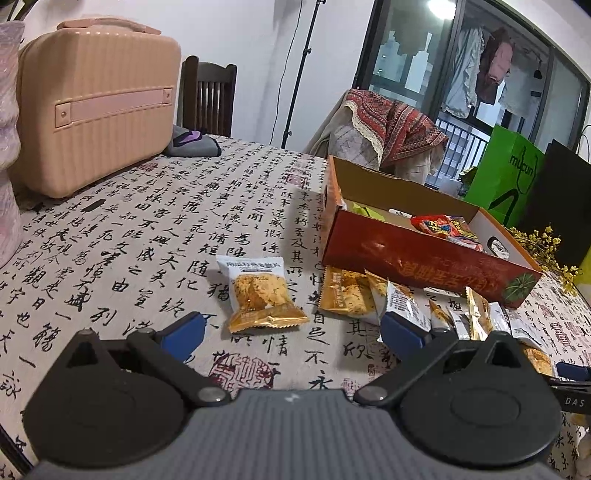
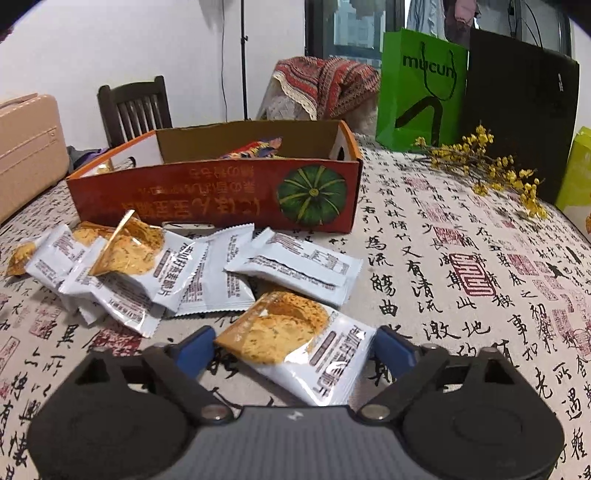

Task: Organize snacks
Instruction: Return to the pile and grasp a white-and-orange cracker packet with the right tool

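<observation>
The right gripper (image 2: 293, 349) is spread wide, with one snack packet (image 2: 299, 350) lying on the desk (image 2: 461, 295) between its blue fingers (image 2: 393, 349), not squeezed. The left gripper (image 1: 291, 332) is wide apart too and holds nothing; a lone packet (image 1: 258, 291) lies just past it. More packets (image 2: 147, 269) sit in a pile nearby. Behind them stands the red box (image 2: 221, 195), with some snacks inside.

Even indoor light, ceiling lamp (image 1: 441, 7) glare, soft shadows, fisheye bending at edges, slight blur
</observation>
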Action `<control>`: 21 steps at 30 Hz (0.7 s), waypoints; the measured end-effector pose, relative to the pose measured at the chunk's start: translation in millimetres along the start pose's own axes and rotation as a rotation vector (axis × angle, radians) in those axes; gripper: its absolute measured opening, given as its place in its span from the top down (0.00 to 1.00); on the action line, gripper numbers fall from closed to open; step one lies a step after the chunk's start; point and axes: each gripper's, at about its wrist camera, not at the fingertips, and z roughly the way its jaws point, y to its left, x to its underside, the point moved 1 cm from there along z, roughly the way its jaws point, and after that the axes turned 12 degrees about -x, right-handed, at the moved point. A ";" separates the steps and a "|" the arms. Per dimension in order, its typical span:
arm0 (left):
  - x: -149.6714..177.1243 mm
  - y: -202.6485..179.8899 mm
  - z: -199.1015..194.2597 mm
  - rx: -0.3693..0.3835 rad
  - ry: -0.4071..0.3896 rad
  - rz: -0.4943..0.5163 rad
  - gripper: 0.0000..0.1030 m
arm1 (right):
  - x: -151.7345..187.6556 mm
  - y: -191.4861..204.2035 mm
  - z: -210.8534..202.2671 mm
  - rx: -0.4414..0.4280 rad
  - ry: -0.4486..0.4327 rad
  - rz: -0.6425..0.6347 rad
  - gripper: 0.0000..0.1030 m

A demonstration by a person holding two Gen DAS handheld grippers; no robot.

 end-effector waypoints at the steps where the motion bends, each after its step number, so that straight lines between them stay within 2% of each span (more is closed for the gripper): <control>1: 0.0 0.9 -0.5 0.000 0.000 -0.002 0.00 | 0.9 0.4 -1.5 0.001 -0.006 0.003 0.17; 3: 0.1 3.2 -1.5 -0.003 -0.002 -0.004 0.00 | 2.5 1.7 -4.2 0.004 -0.016 0.000 0.23; 8: -0.9 7.4 -2.5 -0.009 -0.005 -0.010 0.00 | 6.7 3.5 -11.2 0.014 -0.031 -0.006 0.29; 12: -1.9 9.9 -1.3 -0.014 -0.007 -0.013 0.00 | 10.5 5.0 -20.9 0.011 -0.057 -0.010 0.30; 21: -8.1 12.5 12.4 -0.057 0.010 -0.004 0.00 | 5.9 7.0 -50.1 0.001 -0.176 -0.027 0.30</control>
